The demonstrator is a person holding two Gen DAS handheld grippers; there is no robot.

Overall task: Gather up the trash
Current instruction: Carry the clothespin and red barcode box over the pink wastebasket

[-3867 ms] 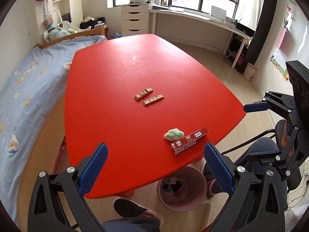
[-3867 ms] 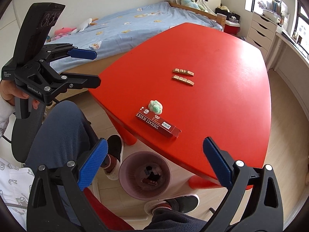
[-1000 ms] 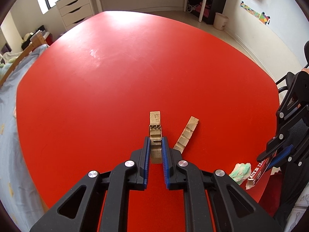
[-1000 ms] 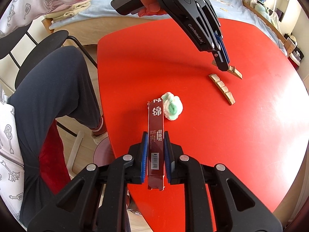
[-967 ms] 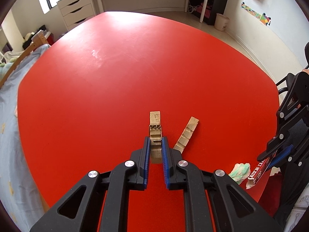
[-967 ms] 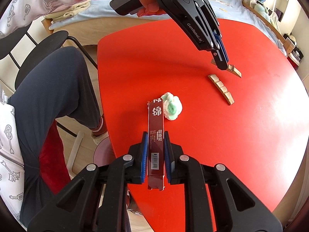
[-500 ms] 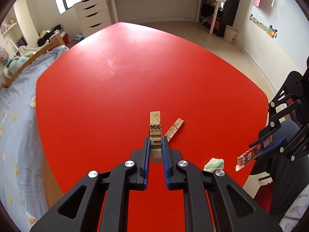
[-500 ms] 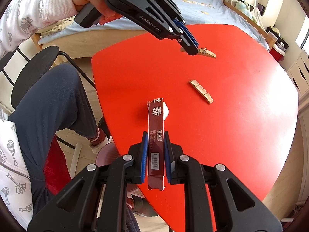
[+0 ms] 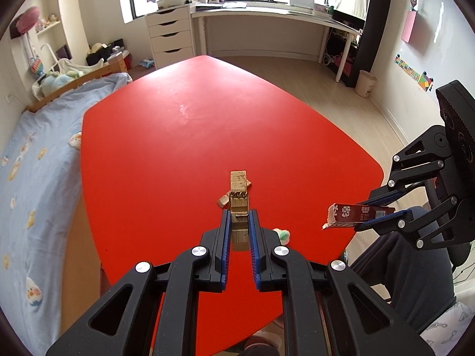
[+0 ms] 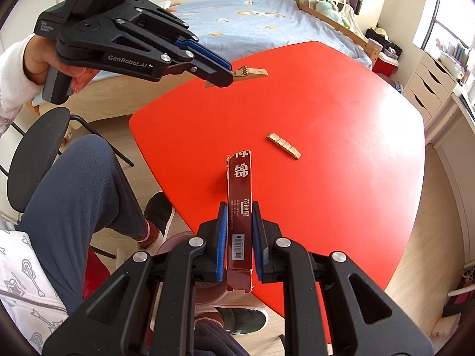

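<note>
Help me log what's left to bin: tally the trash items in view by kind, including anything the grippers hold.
Wooden clothespin pieces: 2, one in the left gripper, one on the red table
Dark red carton: 1, in the right gripper
Green-white wad: 1, on the table
Total: 4

Green wad (image 9: 282,234) half hidden behind jaws; bin (image 10: 178,244) mostly covered.
</note>
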